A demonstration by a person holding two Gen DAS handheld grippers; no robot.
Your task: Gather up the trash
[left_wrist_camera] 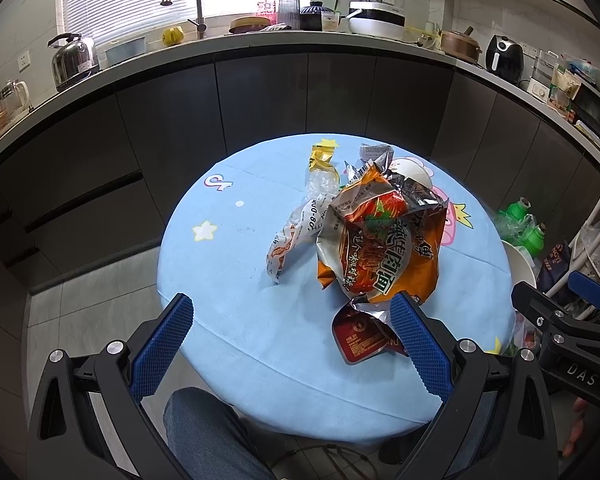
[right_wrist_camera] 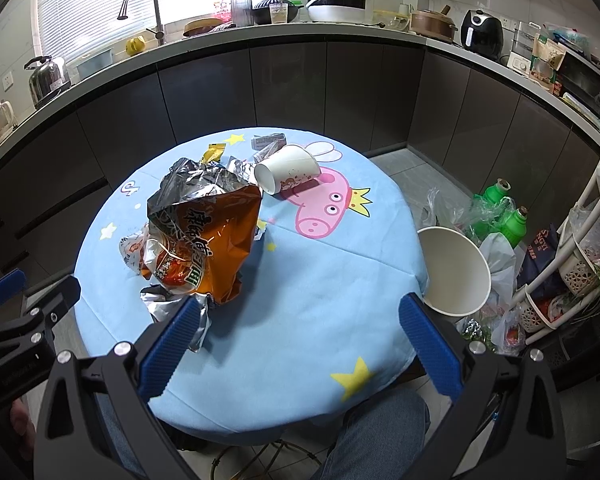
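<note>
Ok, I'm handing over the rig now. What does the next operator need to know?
Left gripper: open, empty, low at the table's near edge.
Right gripper: open, empty.
On the blue table: orange noodle bag, red wrapper, white printed wrapper, yellow packet, tipped paper cup.
White bin stands right of the table.
Nothing gripped; all table trash left.

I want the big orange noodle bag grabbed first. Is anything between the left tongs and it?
Only the crumpled red packet, lying just before the orange noodle bag, beside the left tongs' right finger. Otherwise, bare tablecloth.
</note>
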